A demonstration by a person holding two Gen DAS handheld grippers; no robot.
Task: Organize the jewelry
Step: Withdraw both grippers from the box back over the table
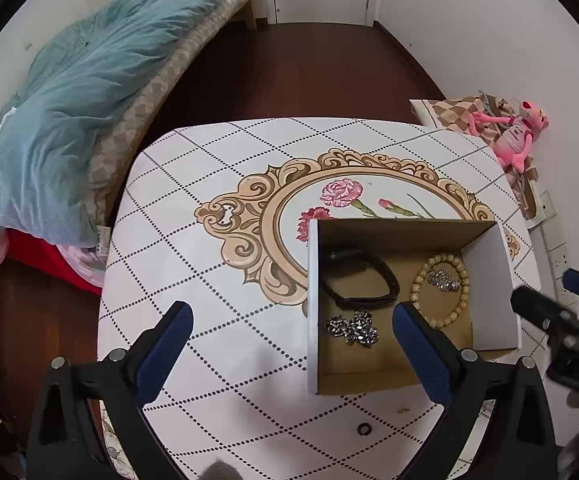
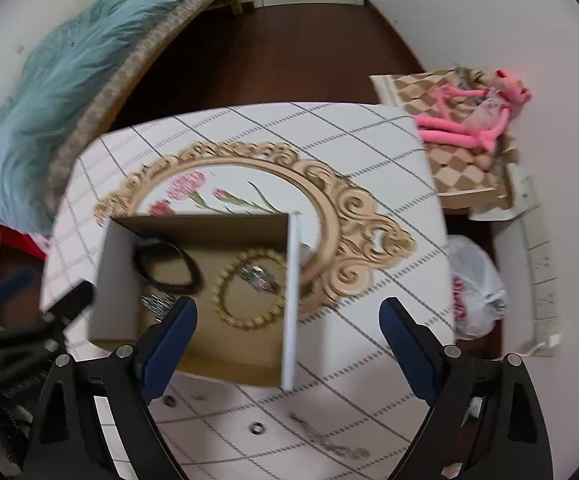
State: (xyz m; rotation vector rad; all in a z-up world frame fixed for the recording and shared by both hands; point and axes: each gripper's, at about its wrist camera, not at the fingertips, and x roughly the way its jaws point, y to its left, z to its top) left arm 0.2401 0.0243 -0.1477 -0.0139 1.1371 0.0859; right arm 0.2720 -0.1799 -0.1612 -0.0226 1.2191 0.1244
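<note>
Right view is motion-blurred; the silver chain [image 2: 157, 303] sits half hidden behind the tool's left finger [image 2: 169, 344].

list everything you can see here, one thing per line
box: 1, white outside, brown inside, on the table
black band: 1, in the box, far left
bead bracelet: 1, tan, in the box, right
silver chain pieces: 2, one near left in the box, one inside the bead bracelet
small ring: 1, dark, on the table near the box
table: 1, white grid cloth with floral frame
blanket: 1, teal, on the bed, left
plush toy: 1, pink, right
plastic bag: 1, white, on the floor
left gripper: jaws open, empty
right gripper: jaws open, empty
</note>
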